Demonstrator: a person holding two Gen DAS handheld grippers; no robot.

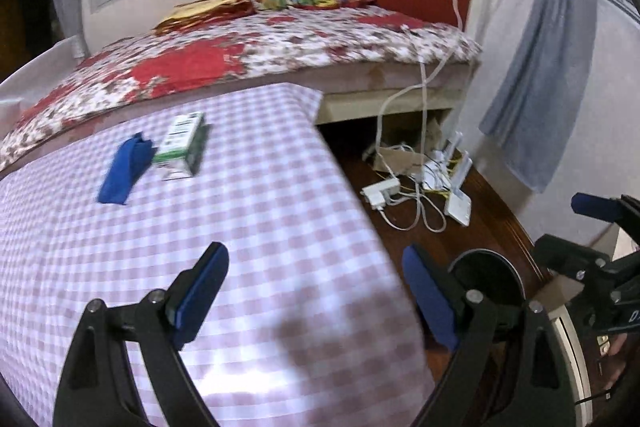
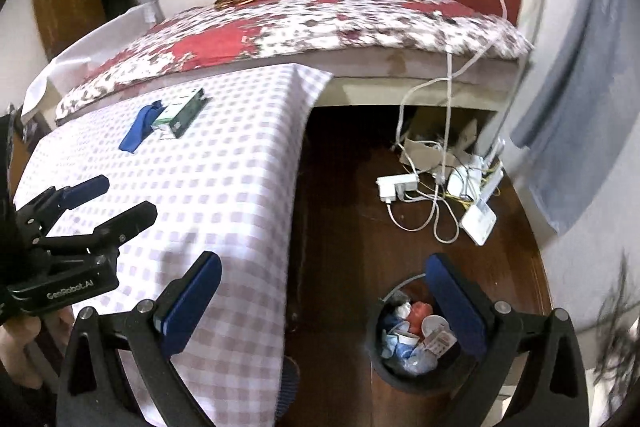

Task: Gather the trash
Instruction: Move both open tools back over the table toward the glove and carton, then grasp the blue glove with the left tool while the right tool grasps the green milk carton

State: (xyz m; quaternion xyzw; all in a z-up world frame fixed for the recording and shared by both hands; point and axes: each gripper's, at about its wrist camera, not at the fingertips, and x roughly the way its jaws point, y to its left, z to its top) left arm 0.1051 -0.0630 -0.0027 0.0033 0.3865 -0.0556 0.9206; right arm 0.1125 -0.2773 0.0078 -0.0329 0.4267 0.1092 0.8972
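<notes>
On the pink checked tablecloth (image 1: pixel 256 227) lie a crumpled blue wrapper (image 1: pixel 124 169) (image 2: pixel 142 127) and a green and white carton (image 1: pixel 182 147) (image 2: pixel 182 113), side by side near the far edge. My left gripper (image 1: pixel 316 287) (image 2: pixel 130 197) hovers open above the table's near right part, with nothing between its blue pads. My right gripper (image 2: pixel 324 299) (image 1: pixel 558 223) is open and empty too, spanning the table's edge and a black bin (image 2: pixel 412 379) on the floor. The bin (image 1: pixel 500 259) holds cups and wrappers.
A bed with a floral cover (image 1: pixel 280 43) stands behind the table. On the dark wooden floor (image 2: pixel 344 211) to the right lie a white power strip (image 2: pixel 396 187), tangled cables and a white router (image 2: pixel 478 219). A grey cloth (image 1: pixel 532 75) hangs on the wall.
</notes>
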